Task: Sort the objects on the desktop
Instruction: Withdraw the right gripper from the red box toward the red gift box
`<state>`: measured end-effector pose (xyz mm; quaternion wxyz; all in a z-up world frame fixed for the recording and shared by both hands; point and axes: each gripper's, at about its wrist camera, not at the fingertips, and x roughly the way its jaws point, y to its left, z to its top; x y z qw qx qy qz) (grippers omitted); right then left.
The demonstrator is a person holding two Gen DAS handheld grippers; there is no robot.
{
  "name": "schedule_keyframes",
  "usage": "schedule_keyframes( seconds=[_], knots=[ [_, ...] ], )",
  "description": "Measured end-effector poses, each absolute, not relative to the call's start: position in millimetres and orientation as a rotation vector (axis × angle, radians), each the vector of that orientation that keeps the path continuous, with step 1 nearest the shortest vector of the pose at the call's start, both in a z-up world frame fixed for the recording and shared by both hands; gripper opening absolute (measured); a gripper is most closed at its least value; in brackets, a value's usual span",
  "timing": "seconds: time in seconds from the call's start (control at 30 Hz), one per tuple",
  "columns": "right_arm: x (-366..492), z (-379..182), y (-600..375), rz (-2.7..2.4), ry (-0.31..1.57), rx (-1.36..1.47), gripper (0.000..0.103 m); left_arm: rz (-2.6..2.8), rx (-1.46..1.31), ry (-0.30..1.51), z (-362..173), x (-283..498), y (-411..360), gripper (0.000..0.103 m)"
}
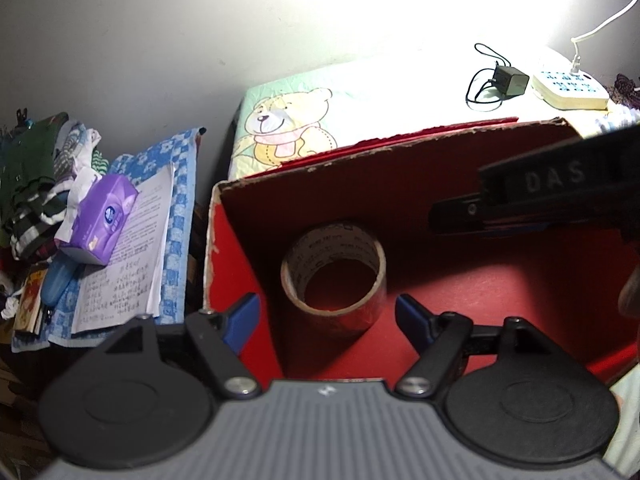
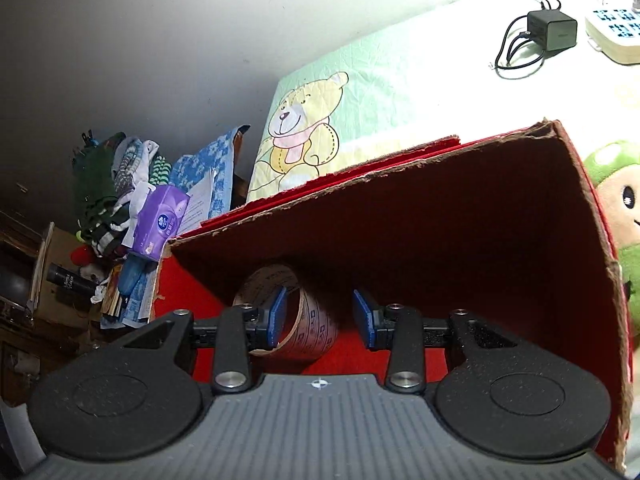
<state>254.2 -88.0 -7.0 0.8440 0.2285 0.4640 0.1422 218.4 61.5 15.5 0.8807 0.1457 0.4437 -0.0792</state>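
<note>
Risk is judged twofold: the tape roll (image 1: 334, 276), standing on its edge at lower centre on the box (image 1: 500, 280) floor, may be rolled or toppled by a brushing pad; torn cardboard rims may be snagged. Left gripper (image 1: 326, 312) is spread, nothing held. Right gripper (image 2: 320, 318) is parted, empty. The tape is glossy, cylindrical; the lining matte red.

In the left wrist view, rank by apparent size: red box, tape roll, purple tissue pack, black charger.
1. red box
2. tape roll
3. purple tissue pack
4. black charger, though it lies farthest away, so its true rank is unsure.
</note>
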Motion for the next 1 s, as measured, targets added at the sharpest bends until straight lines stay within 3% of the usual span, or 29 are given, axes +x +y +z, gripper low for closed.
schedule_keyframes(
  seconds=[0.6,1.0],
  knots=[
    [164.0,35.2,-101.9,0.434,0.770,0.268,0.040,-0.156,0.172,0.898,49.8,155.8,73.7,0.073],
    [119.0,29.7,-123.6,0.575,0.806,0.286,0.038,-0.202,0.066,0.949,27.7,109.6,72.5,0.066]
  ],
)
